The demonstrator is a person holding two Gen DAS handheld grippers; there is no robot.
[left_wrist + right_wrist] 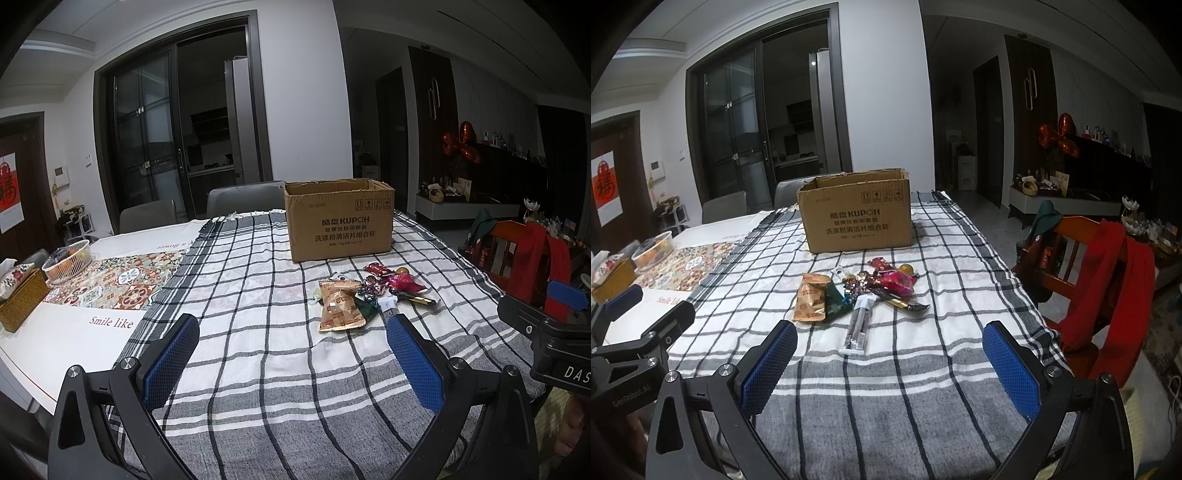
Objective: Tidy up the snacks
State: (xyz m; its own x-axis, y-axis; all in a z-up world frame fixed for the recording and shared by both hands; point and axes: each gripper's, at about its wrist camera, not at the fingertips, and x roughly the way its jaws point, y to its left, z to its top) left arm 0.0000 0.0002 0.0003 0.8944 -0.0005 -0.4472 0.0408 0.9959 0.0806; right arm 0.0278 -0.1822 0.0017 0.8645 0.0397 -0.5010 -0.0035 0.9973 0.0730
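Both grippers, left and right, are hovering spread wide, empty; best pinching the orange crinkly snack packet edgewise, then lifting toward the open brown cardboard box.

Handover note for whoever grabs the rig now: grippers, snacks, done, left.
Left gripper: open, empty, over the cloth.
Right gripper: open, empty, short of the pile.
Snacks: loose pile on the checked cloth, in front of the box. Long clear pack lies nearest the right gripper; tan bag on the pile's left.
Done: nothing picked up.
Left: all snacks, probably into the open box.
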